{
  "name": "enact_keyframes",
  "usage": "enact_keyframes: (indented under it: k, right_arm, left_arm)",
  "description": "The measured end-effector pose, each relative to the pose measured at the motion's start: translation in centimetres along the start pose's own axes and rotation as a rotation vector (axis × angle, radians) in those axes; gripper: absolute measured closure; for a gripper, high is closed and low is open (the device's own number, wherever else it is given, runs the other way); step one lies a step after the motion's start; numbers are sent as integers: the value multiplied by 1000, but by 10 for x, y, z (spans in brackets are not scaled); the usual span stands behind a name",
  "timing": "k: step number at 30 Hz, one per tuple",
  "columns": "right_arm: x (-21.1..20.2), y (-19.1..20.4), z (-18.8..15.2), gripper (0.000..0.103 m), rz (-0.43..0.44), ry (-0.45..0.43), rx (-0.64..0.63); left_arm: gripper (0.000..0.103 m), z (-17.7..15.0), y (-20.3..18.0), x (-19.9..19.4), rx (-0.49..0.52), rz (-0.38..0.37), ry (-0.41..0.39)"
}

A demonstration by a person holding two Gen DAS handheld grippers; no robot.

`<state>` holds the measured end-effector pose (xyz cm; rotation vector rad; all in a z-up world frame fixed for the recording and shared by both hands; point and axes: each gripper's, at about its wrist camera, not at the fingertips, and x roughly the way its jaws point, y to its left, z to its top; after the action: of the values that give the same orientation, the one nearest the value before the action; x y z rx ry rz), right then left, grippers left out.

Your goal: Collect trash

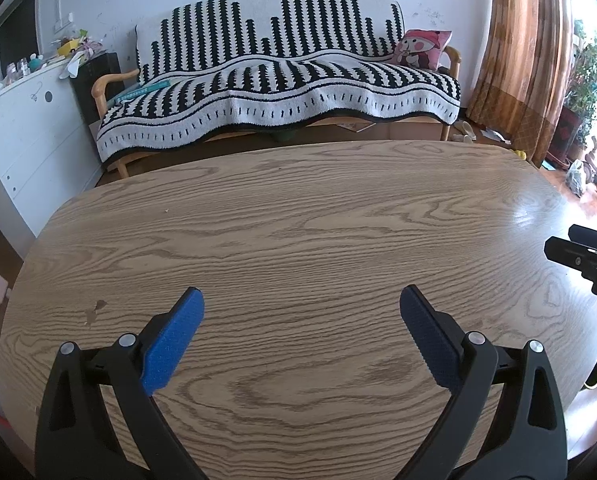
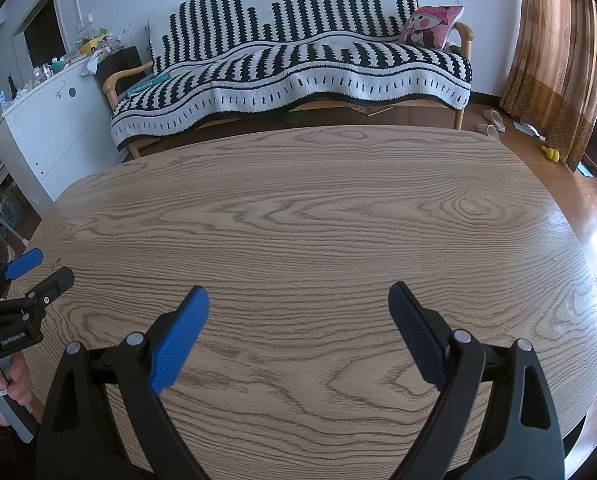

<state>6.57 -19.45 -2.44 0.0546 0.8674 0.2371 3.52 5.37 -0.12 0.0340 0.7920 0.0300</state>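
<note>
Straight ahead of both grippers lies a wooden table [image 1: 298, 220]. On the left gripper [image 1: 301, 300] the jaws stand spread wide, nothing between them, blue pads [image 1: 174, 344] facing inward. On the right gripper [image 2: 298, 300] the jaws are likewise spread and hold nothing. No trash can be made out near either pair. Beyond the jaws, past the table's far edge, stands a sofa [image 1: 278, 80] under a black-and-white striped throw, a pink cushion [image 1: 422, 48] at its right end.

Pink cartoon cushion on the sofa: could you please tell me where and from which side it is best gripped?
Probably its top corner on the wooden armrest side, approached from the front and above: the pink cartoon cushion stands propped against the sofa back, so that corner sticks up free.
</note>
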Motion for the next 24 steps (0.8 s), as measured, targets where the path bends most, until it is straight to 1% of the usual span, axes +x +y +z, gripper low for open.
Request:
enact_keyframes:
  k: [24]
  right_arm:
    - [-2,1,3,15,0,-2,0]
  left_arm:
    - [8,-2,-1,-3,2,13,4]
